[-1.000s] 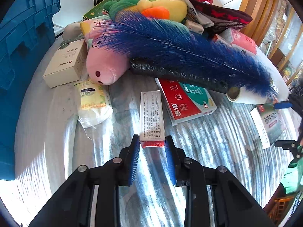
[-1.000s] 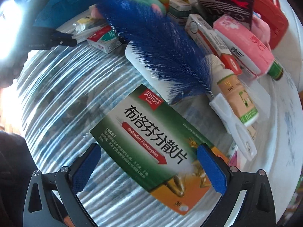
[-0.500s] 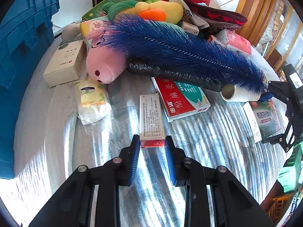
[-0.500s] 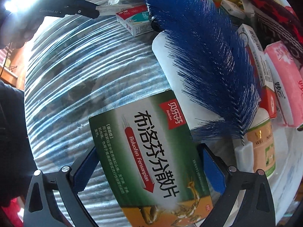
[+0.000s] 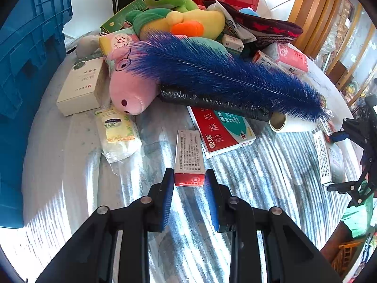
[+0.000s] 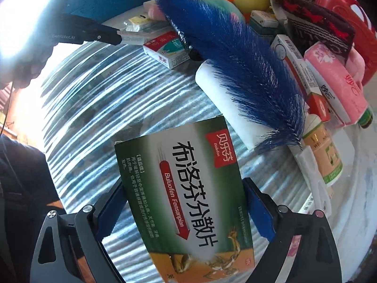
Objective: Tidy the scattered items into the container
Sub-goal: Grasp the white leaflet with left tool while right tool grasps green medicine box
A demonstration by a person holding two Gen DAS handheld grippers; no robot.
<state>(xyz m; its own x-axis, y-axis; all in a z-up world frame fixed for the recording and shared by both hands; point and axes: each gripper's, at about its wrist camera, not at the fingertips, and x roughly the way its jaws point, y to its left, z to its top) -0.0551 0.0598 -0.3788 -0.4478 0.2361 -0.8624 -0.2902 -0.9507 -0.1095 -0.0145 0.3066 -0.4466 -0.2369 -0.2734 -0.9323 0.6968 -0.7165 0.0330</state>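
Left gripper (image 5: 189,184) pinches the near end of the narrow red-ended box (image 5: 189,158) lying on the table (image 5: 271,176); right gripper (image 6: 185,206) has just been closing, green ibuprofen box (image 6: 186,195) between its jaws, contact unclear. Both cartons look light, stiff, crushable; grip the long side edges; blue crate (image 5: 26,54) waits at left.

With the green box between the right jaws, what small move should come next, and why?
Probably finish closing the right gripper. Its jaws have just been closing; the green box lies between them on the table, nearly touching both pads. The left gripper already clamps the narrow box.
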